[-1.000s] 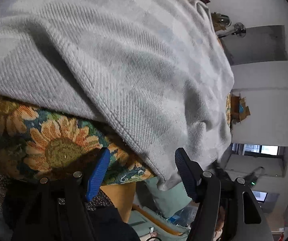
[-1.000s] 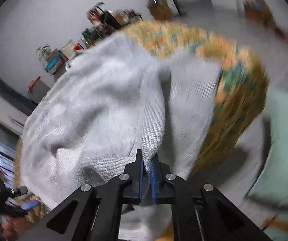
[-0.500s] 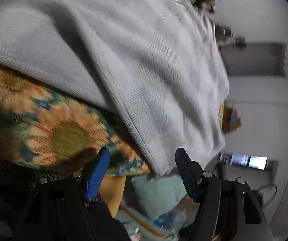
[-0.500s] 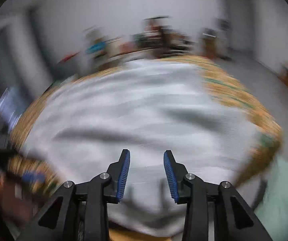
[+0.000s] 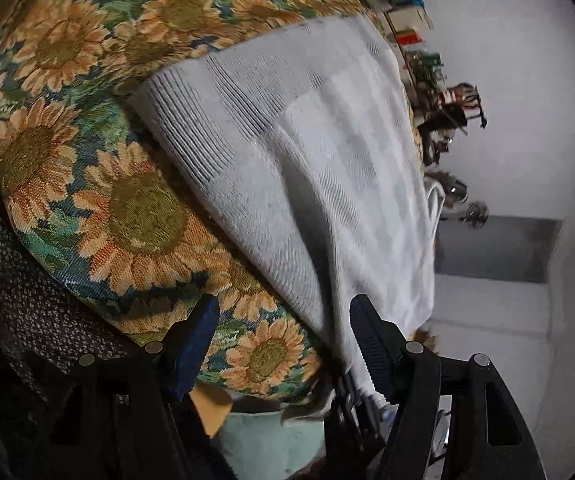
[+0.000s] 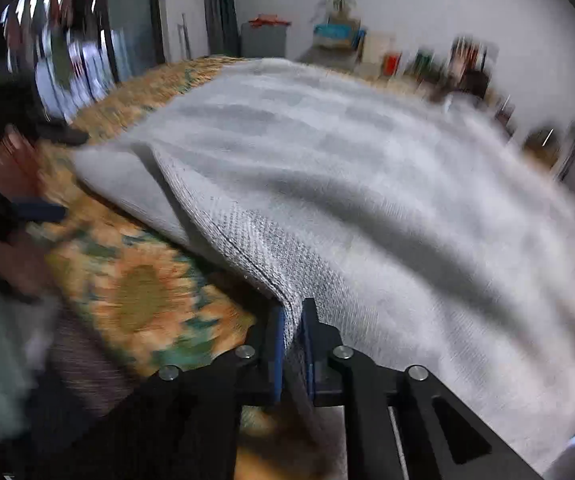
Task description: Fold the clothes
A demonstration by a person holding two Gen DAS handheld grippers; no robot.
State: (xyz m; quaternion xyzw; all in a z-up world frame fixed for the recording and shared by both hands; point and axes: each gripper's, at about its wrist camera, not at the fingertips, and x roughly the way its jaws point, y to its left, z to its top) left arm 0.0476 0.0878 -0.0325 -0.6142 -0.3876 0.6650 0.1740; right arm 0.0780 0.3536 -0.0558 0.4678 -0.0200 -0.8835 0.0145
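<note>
Sunflower cloth (image 5: 143,216) under gripped sweater (image 6: 367,184).

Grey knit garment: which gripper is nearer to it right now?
Right. The right gripper is shut on the grey knit garment's folded edge. The left gripper is open at its corner over the sunflower cloth, cloth between the fingers, not clamped.

Each tool, left (image 5: 283,336) and right (image 6: 292,328), has black angular arms, silver screws and ribbed blue pads (image 5: 371,344).
</note>
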